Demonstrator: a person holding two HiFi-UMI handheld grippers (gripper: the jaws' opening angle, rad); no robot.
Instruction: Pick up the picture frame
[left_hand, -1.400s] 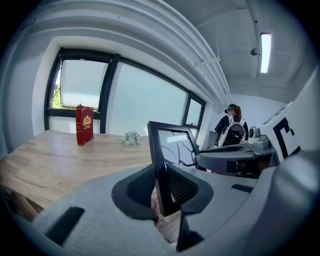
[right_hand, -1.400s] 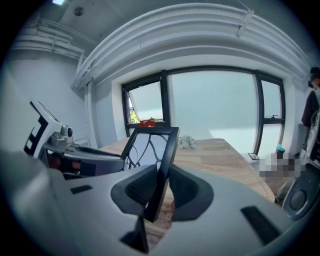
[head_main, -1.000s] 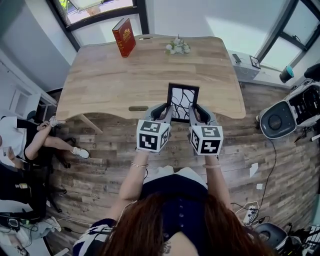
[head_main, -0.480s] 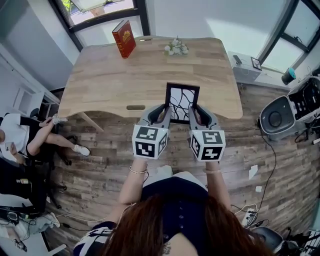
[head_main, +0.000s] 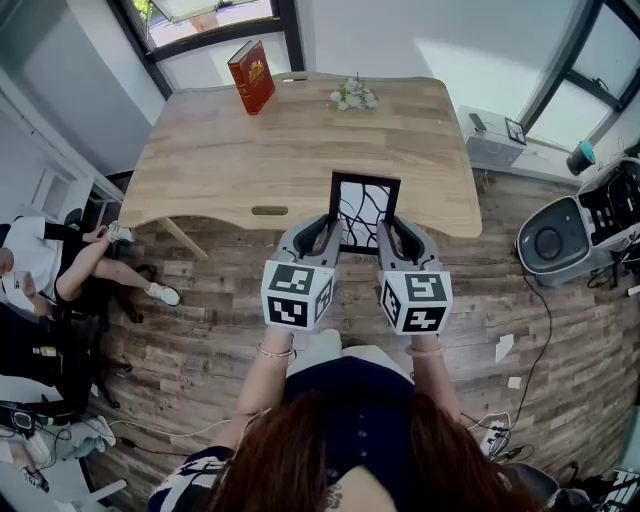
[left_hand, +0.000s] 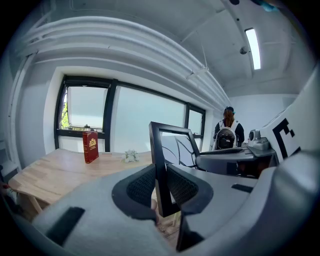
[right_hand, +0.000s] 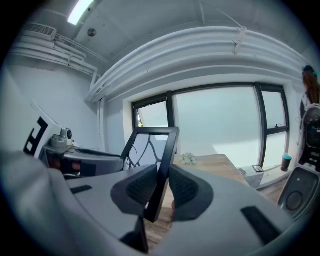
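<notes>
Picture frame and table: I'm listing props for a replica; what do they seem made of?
Picture frame: slim matte black border, wood or plastic, can't tell; clear pane, glass or acrylic, background shows through. Table: pale wood, visible grain, matte.

Book (head_main: 251, 77) and flowers (head_main: 354, 95) on table's (head_main: 220, 160) far edge, behind picture frame (head_main: 363, 208).

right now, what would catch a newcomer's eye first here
The black picture frame with its branching pattern, clamped by its side edges in the left gripper and right gripper at the near edge of the table. Beyond it, a red book stands at the far left.
</notes>
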